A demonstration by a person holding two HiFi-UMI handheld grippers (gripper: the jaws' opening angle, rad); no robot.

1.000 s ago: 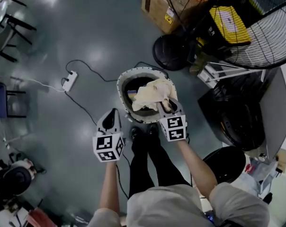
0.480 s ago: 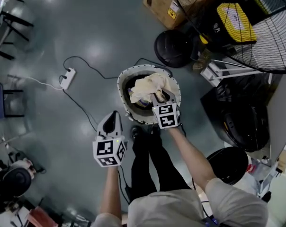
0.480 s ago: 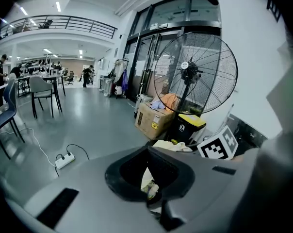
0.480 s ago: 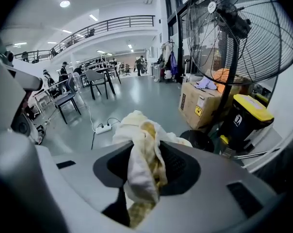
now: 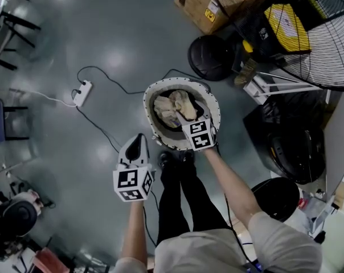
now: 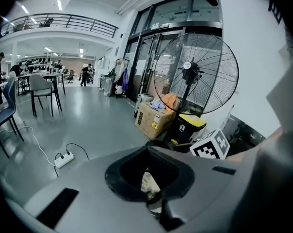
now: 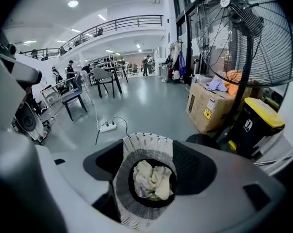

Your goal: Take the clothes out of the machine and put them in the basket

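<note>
Right gripper [image 5: 190,121] has just sprung open: cloth [image 5: 175,108] dropped into basket [image 5: 148,115], now below its parted jaws. Left gripper [image 5: 135,138] closed, empty.

1. The floor [image 5: 103,50] is smooth and grey, glossy enough to mirror the ceiling lights.
2. The basket [image 7: 145,149] has a white woven wall that looks like plastic, ribbed and matt.
3. The clothes [image 7: 151,178] are soft cream cloth, crumpled.
4. The box [image 5: 189,1] is plain brown cardboard, matt.
5. The fan [image 5: 331,50] has a guard of thin dark metal wire.
6. The left tool [image 5: 136,138] has a smooth, matt grey plastic shell.
</note>
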